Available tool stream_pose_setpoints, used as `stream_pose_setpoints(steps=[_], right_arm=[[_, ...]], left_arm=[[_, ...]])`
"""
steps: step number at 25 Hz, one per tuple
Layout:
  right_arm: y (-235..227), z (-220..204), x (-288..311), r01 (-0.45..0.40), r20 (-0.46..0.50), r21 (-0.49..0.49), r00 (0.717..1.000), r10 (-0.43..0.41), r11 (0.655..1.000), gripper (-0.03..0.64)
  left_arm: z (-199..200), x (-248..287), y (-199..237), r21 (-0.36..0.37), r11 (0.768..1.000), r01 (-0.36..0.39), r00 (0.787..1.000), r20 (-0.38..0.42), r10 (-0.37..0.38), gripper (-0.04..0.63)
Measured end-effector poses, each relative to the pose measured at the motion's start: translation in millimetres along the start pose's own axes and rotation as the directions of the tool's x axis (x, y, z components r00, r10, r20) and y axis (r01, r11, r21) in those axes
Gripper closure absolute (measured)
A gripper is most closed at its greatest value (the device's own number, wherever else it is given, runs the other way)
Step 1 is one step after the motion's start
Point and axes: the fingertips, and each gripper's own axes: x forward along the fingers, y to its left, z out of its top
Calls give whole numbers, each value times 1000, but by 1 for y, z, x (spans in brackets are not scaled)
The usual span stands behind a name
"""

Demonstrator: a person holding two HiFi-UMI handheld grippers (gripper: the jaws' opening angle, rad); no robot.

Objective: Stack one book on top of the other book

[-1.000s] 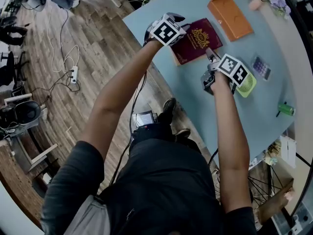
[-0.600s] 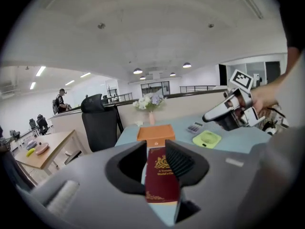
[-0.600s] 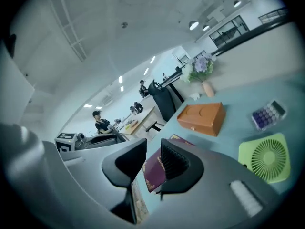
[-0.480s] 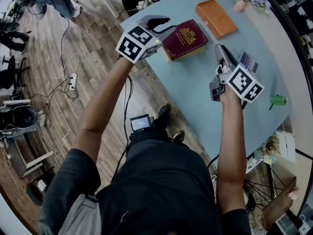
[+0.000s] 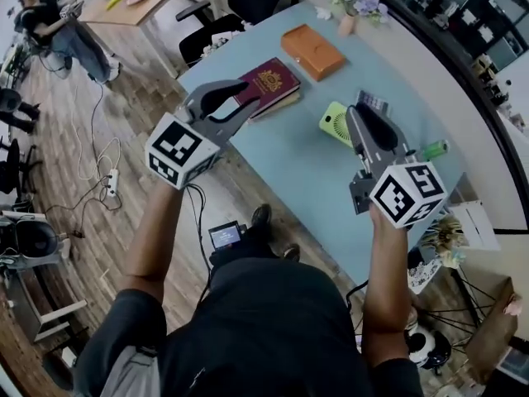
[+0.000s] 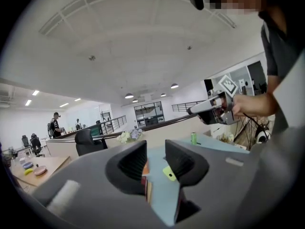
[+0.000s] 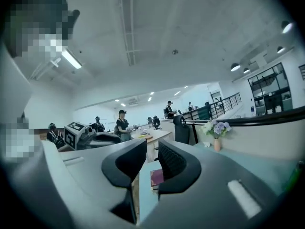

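Now both grippers are up and clear of desk, pulled back from maroon book where they worked a second ago. Left gripper: fingers narrowly parted, nothing between. Right gripper: fingers likewise slightly apart, empty. Maroon book lies near desk's left edge, seemingly atop thinner book, pale edge showing beneath. Orange book lies flat just beyond, apart. Retreat suggests stack likely done, unless orange book still to go on.

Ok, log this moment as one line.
left gripper open, empty, raised | right gripper open, empty, raised | maroon book and orange book apart on table | stack not done
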Motion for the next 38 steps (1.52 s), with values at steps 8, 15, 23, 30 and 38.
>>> stream_pose_setpoints(steps=[8, 15, 23, 30, 38], right_arm=[[32, 32, -96, 11, 25, -106, 1000, -8, 994, 545], [61, 60, -157, -12, 70, -193, 997, 26, 981, 545], [94, 78, -207, -67, 127, -263, 986, 103, 962, 546], [95, 71, -225, -70, 114, -245, 988, 100, 967, 548], [101, 67, -234, -86, 118, -239, 986, 117, 967, 552]], left_arm=[[62, -47, -78, -22, 1000, 12, 995, 97, -10, 420], [95, -71, -143, -3, 999, 50, 987, 150, -49, 420], [108, -101, -169, -31, 999, 21, 986, 169, -16, 420], [100, -119, -172, -58, 998, -24, 989, 143, 32, 420], [94, -143, -167, -59, 994, -95, 988, 117, 101, 420]])
